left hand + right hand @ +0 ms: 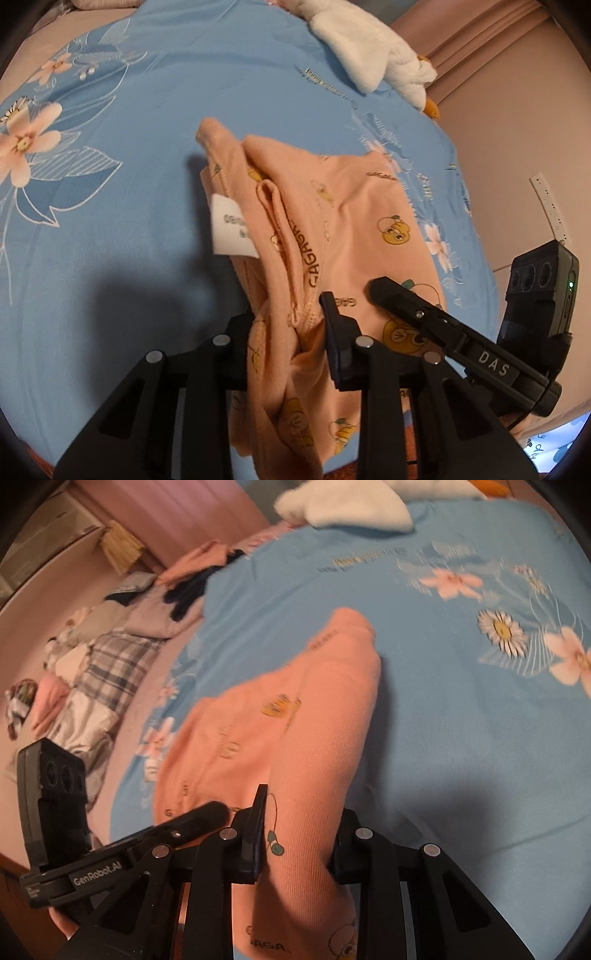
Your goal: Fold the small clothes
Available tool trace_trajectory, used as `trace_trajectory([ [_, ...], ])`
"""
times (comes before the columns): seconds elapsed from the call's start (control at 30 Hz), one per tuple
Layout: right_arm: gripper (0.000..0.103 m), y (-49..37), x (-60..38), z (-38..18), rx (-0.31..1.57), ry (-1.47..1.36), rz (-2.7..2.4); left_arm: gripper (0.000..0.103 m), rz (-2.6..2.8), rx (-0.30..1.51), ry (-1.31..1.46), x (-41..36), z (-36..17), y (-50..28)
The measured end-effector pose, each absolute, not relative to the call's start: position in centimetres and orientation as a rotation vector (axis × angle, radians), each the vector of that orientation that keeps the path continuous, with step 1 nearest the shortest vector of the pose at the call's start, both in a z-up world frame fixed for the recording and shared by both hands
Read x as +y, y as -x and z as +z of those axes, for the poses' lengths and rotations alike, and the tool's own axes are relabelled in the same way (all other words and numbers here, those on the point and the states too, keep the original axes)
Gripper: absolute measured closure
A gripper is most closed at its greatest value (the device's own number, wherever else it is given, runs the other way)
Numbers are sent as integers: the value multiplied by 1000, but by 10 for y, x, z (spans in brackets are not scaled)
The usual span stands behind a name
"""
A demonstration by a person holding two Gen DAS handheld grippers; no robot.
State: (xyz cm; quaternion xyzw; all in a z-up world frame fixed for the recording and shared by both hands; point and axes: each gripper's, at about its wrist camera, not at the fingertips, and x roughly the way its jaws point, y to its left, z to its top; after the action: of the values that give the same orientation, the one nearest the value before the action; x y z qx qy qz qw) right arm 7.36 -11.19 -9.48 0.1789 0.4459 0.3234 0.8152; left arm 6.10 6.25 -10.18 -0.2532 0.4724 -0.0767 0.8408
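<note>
left black two-finger gripper (288, 325): fingers closed on a bunched fold of the peach printed cotton garment (332, 229), fabric pinched between both pads. right black two-finger gripper (299, 834): fingers likewise closed on a thick fold of the same garment. both grippers sit low at the near edge of the bed, side by side, each visible in the other's view. a bare fingertip (64, 925) shows under the left gripper's body.
</note>
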Motion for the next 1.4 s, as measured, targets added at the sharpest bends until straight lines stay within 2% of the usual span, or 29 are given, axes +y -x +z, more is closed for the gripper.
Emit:
trace_trajectory([
  [0.4, 75, -48, -125, -56, 796, -313, 752, 74, -155, 860, 493, 43, -58, -13],
  [0.77, 75, -33, -141, -33, 709, -275, 742, 74, -169, 785, 452, 24, -28, 1],
  [1.07, 75, -35, -128, 16, 620, -78, 751, 74, -163, 711, 433, 21, 4, 0],
  [1.4, 75, -55, -140, 8, 604, -138, 779, 74, -128, 682, 396, 14, 19, -18],
])
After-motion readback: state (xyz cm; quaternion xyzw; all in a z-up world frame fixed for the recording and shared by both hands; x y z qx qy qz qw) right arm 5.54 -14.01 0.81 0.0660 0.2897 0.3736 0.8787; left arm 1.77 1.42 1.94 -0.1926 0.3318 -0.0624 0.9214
